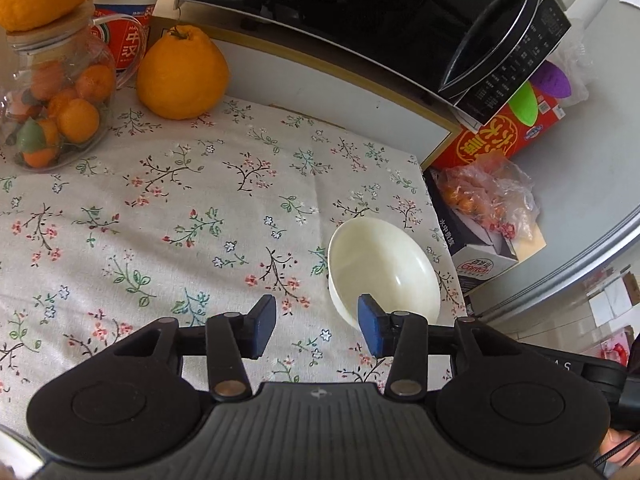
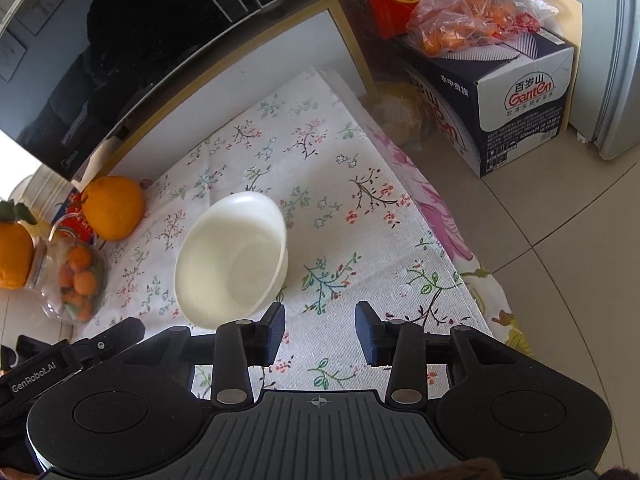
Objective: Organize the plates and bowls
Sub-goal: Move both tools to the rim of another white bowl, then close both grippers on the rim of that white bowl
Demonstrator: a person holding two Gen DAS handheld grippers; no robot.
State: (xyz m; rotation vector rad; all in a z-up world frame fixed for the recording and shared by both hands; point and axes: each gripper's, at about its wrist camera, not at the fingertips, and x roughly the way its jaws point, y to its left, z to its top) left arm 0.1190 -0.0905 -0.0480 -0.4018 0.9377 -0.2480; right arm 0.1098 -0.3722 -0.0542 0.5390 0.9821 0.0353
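Cloth covers the bench (image 1: 160,208): a pale woven tablecloth (image 2: 340,216) printed with small flower sprigs, lying flat with a few soft creases. On it sits a cream bowl (image 1: 380,264), smooth and glossy, round with a deep curved wall; in the right wrist view a second rim shows just under the first, so it may be two bowls nested, though I cannot tell for sure. The bowl stands upright near the bench's right-hand edge, where the cloth ends above a tiled floor (image 2: 560,280).

The left gripper (image 1: 316,330) has its jaws apart with only cloth between them; its right pad overlaps the bowl's near rim in the view, and whether they touch I cannot tell. The right gripper (image 2: 320,334) is likewise parted and holds nothing, the bowl just beyond its left finger.

A bumpy-skinned orange (image 1: 182,74) and a glass jar (image 1: 56,108) of small fruit crowd the far left. A black glossy microwave (image 1: 360,8) overhangs the back. The middle of the cloth lies bare.
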